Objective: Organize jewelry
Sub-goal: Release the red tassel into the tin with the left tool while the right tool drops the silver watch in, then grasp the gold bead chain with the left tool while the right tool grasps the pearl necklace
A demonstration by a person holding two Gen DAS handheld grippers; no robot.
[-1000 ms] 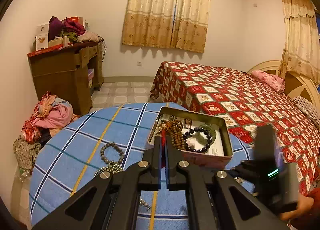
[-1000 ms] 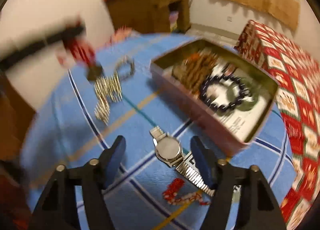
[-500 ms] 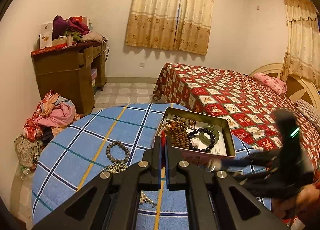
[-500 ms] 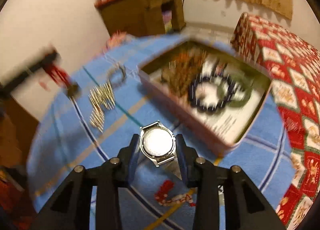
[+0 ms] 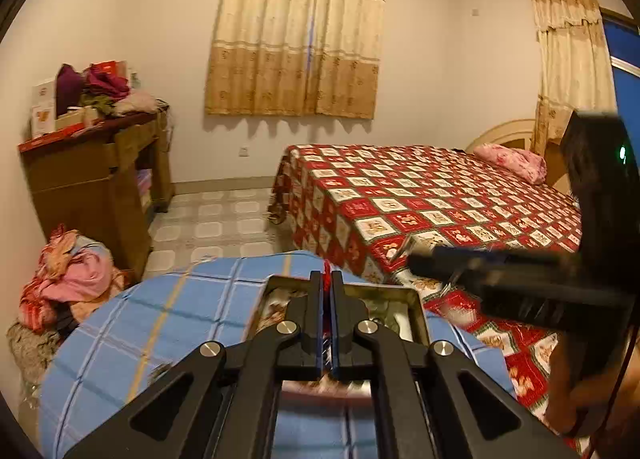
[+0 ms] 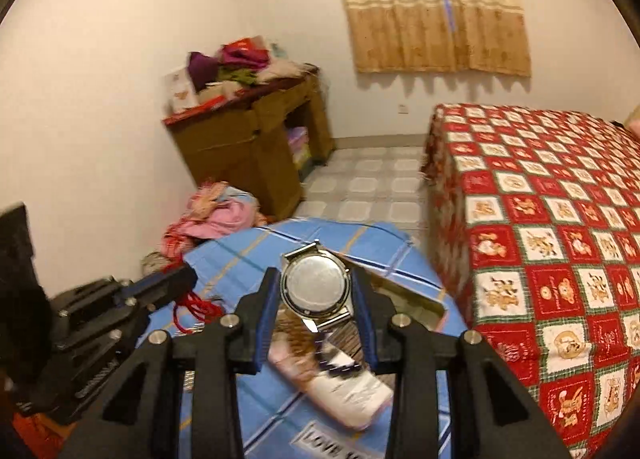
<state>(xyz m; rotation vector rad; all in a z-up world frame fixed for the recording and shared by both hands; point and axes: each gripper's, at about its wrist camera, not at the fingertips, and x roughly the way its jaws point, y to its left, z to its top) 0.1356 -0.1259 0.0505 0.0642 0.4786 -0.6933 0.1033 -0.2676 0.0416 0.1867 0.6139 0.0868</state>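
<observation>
With the right gripper (image 6: 315,291) clamped on the watch (image 6: 315,287) case, I hold it above the tin (image 5: 414,305) for depositing; the left gripper (image 5: 326,291), closed, pinches a red cord (image 6: 196,307).

The silver watch (image 6: 315,286) is up off the counter, round case pinched upright, its metal band dangling blurry below. A red cord (image 6: 196,306) hangs over the blue plaid cloth. The metal tin (image 5: 414,309) sits near the counter's far edge, contents mostly hidden
</observation>
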